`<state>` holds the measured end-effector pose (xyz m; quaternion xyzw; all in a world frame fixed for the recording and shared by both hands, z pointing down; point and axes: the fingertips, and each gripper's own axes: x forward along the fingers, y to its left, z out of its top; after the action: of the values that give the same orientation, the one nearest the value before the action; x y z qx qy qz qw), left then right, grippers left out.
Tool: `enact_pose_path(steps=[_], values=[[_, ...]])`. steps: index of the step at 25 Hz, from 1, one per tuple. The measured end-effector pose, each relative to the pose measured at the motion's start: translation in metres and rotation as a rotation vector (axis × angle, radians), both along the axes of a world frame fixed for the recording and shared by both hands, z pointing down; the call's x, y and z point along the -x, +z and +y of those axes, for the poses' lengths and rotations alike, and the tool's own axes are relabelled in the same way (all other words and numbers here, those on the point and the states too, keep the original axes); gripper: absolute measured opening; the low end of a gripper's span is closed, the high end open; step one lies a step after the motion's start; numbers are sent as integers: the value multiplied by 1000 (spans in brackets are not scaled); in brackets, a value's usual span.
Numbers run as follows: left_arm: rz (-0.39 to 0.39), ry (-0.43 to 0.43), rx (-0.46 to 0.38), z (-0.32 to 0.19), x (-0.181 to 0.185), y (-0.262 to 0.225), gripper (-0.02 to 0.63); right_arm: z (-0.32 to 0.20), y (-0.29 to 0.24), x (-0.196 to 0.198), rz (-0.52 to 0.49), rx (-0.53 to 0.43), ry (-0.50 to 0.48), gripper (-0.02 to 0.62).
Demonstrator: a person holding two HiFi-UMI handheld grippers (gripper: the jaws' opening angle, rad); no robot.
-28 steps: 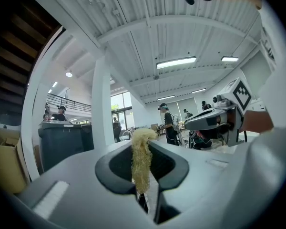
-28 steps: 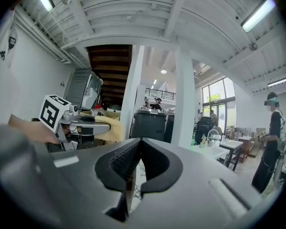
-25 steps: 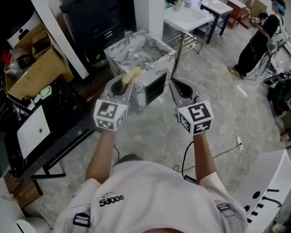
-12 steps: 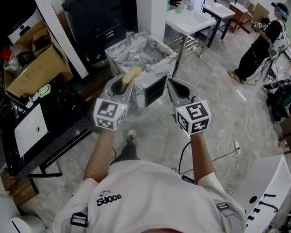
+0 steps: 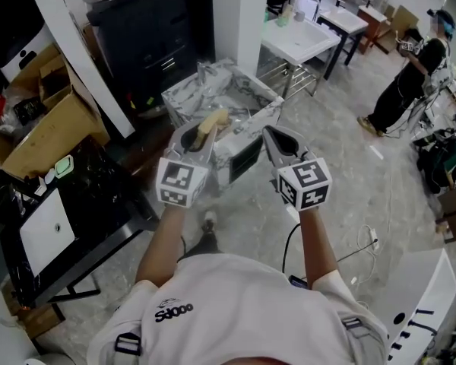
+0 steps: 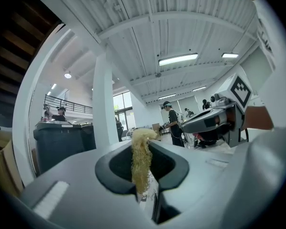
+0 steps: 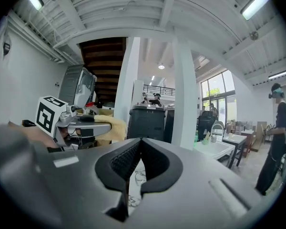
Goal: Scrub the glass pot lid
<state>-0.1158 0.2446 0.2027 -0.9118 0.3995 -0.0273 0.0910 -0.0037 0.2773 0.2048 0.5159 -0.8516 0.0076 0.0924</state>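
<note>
The person wears a white short-sleeved T-shirt (image 5: 235, 310) with a small black print on the back and a black strap buckle (image 5: 125, 344) at each shoulder. The grey moulded left gripper (image 5: 205, 131) and right gripper (image 5: 267, 132) each carry a white cube with black square markers (image 5: 181, 182).

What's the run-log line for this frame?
left gripper: shut on scrub sponge | right gripper: shut, empty | both: held mid-air | pot lid: not in view

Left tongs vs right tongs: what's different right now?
Load: the left tongs grip a yellow scrubber; the right tongs hold nothing.
Jaws: the left tongs' press against the yellow scrubber; the right tongs' meet pad to pad.
Shared: both are held up side by side, pointing ahead.
</note>
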Motion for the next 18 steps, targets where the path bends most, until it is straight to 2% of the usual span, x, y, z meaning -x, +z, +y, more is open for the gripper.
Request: enact_pose_path(steps=[8, 18], values=[[2, 42, 3, -102, 2, -7, 54, -96, -5, 0, -20, 16, 60, 3], [6, 81, 18, -196, 4, -3, 54, -185, 0, 9, -12, 36, 89, 3]])
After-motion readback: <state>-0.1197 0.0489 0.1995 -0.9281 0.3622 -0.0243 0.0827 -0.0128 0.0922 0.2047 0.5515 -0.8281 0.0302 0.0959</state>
